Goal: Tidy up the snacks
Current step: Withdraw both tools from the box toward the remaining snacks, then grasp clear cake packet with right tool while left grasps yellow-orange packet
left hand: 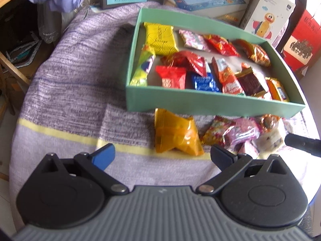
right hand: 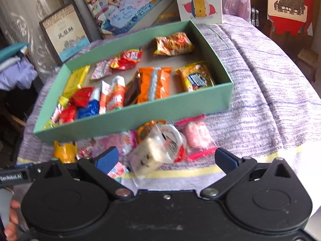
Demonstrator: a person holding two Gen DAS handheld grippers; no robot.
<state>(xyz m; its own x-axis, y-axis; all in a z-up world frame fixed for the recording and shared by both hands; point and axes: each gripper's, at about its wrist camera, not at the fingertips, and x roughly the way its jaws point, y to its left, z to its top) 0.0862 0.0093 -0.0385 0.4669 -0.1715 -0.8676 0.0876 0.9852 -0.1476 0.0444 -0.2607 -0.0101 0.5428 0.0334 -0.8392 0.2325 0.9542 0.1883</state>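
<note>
The left gripper (left hand: 162, 154) is held wide open above a purple striped cloth (left hand: 76, 64), with nothing between its fingers. An orange-yellow snack packet (left hand: 176, 133) lies just ahead of it, between the fingertips and the near wall of a green box (left hand: 200, 102). The right gripper (right hand: 166, 158) is likewise spread wide and grips nothing; a clear-wrapped white nougat bar (right hand: 152, 152) with dark specks lies on the cloth between its fingers, though whether they touch it cannot be told.

On a black bar at the lower left of the right wrist view, white lettering reading "GenRobot.AI" (right hand: 11, 176) can be made out. Behind the box, a white carton with a cartoon duck (left hand: 266, 16) is printed with small words that seem to read "Roly-Poly Duck". A framed box (right hand: 68, 34) carries large Chinese characters, and a red carton (left hand: 303, 38) also bears Chinese writing. Print on the wrappers is too blurred to be read.

The open green box is filled with wrapped snacks: a yellow packet (left hand: 160, 37) at the far left corner, red packets (left hand: 184, 60), a blue packet (left hand: 204, 82), a brown packet (left hand: 250, 81) and an orange packet (right hand: 154, 83). More snacks are piled loose on the cloth just outside the near wall, among them a pink packet (right hand: 197, 135).
</note>
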